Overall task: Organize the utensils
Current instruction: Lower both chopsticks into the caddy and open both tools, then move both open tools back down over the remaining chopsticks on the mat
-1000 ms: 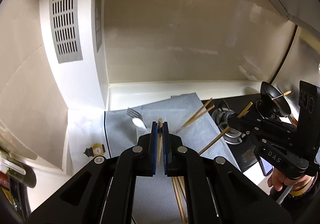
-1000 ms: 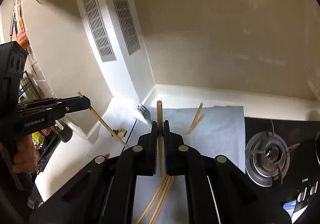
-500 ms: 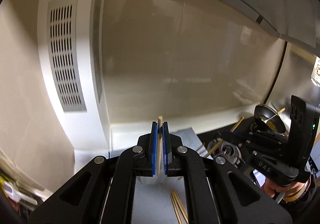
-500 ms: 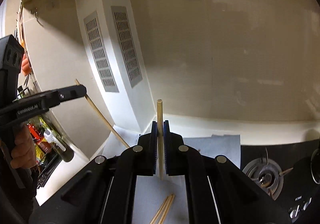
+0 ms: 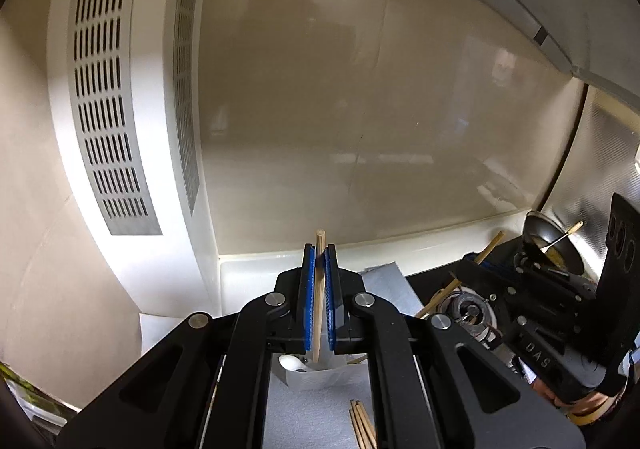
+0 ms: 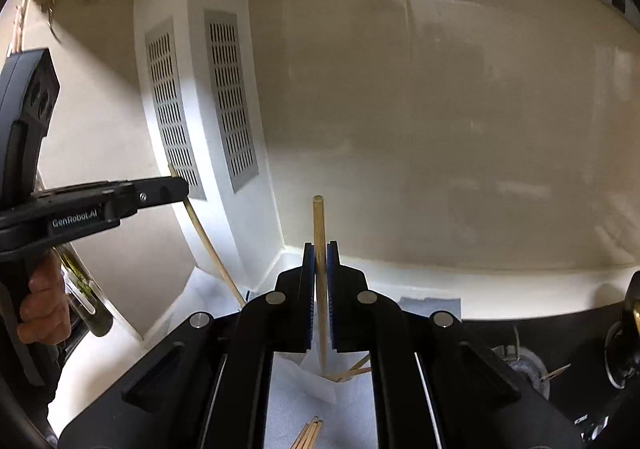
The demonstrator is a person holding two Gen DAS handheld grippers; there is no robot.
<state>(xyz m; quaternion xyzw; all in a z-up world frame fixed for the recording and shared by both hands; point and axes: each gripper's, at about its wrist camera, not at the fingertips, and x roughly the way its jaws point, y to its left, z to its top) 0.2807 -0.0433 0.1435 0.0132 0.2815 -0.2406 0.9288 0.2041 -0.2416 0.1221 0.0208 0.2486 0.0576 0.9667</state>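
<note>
left gripper (image 5: 319,277) pinches chopstick (image 5: 319,313) upright | right gripper (image 6: 319,277) pinches second chopstick (image 6: 319,249) upright

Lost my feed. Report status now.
Left gripper shut on one chopstick. Right gripper shut on another chopstick. Loose chopsticks below. Nothing blocking.

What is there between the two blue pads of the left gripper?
In the left wrist view, a single wooden chopstick stands between the pads of the left gripper, pinched upright, its tip poking just above them. Nothing else sits in that gap.
</note>
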